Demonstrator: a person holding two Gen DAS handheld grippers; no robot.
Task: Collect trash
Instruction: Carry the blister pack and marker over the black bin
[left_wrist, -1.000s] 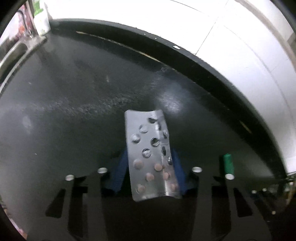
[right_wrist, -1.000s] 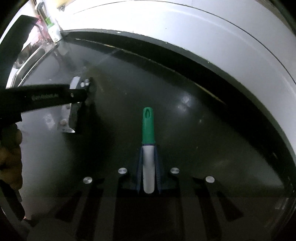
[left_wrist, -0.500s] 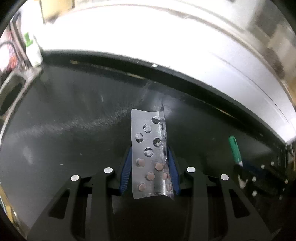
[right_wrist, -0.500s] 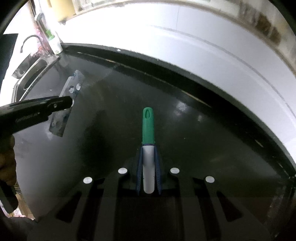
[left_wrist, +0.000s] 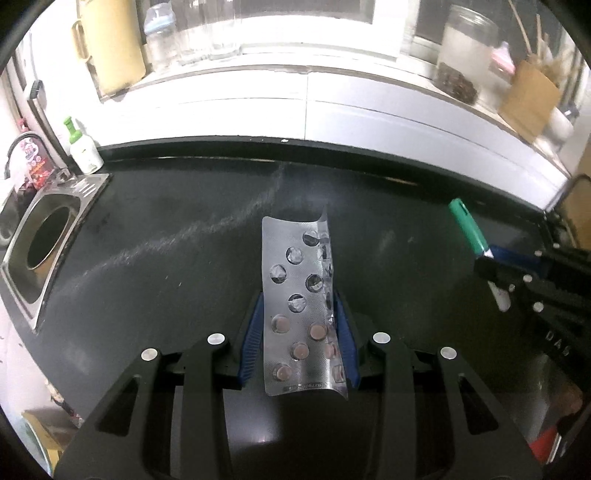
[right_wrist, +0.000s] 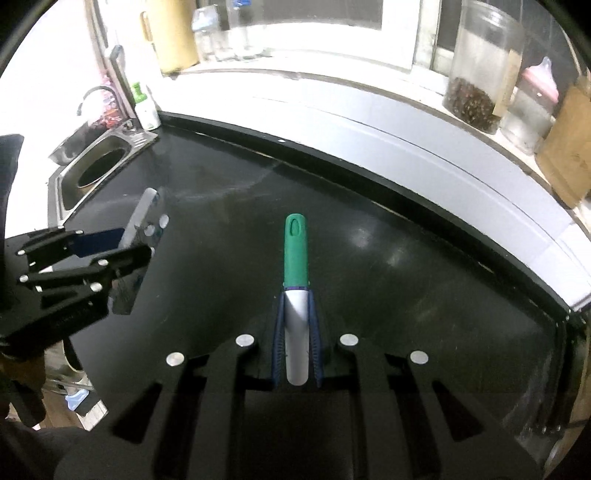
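Dark desk (left_wrist: 147, 258) beneath a white tiled wall, with a steel sink (left_wrist: 48, 243) at the left of the frame and a green-capped bottle (left_wrist: 83, 147) behind it. Jars (right_wrist: 480, 70) line the sill along the top.

Left gripper (left_wrist: 299, 332): blue pads clenched on a silver blister pack (left_wrist: 295, 306), held clear of the desk at centre frame; its upper cells are burst, its lower ones filled. In the right wrist view the same gripper (right_wrist: 129, 247) and pack (right_wrist: 138, 218) appear at middle left.

Right gripper (right_wrist: 296, 332): pads clenched on the white barrel of a marker (right_wrist: 295, 254), its green cap pointing toward the top of the frame. In the left wrist view the marker (left_wrist: 467, 227) shows at the right edge.
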